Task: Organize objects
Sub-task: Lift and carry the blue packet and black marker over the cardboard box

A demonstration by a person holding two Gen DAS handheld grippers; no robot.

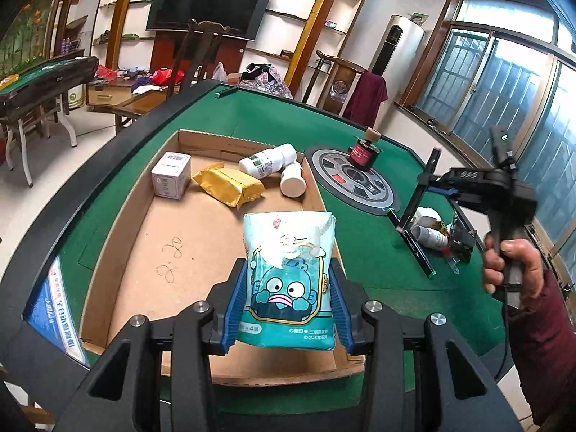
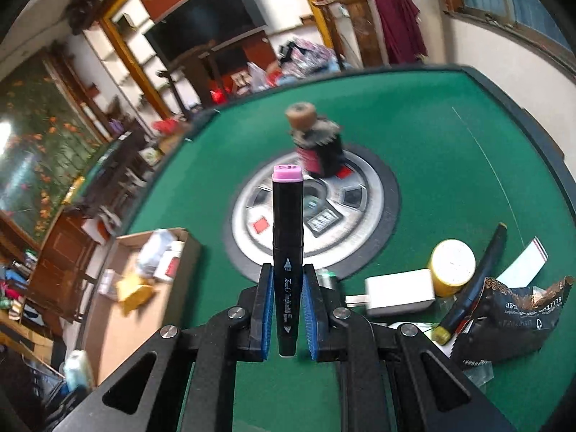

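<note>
My left gripper (image 1: 288, 288) is shut on a light-blue tissue pack with a cartoon fish (image 1: 289, 280), held above the cardboard box (image 1: 122, 223). The box holds a white carton (image 1: 171, 175), a gold packet (image 1: 227, 183) and two white bottles (image 1: 268, 161). My right gripper (image 2: 287, 295) is shut on a black marker with a pink cap (image 2: 287, 237), held above the green table (image 2: 450, 151). That gripper and marker (image 1: 419, 194) also show at the right of the left wrist view.
A small dark bottle with a brown cap (image 2: 316, 140) stands on the table's round centre panel (image 2: 370, 216). At the right lie a yellow-lidded jar (image 2: 453, 262), a white charger (image 2: 399, 297), another black marker (image 2: 478, 273) and a black wrapper (image 2: 511, 316).
</note>
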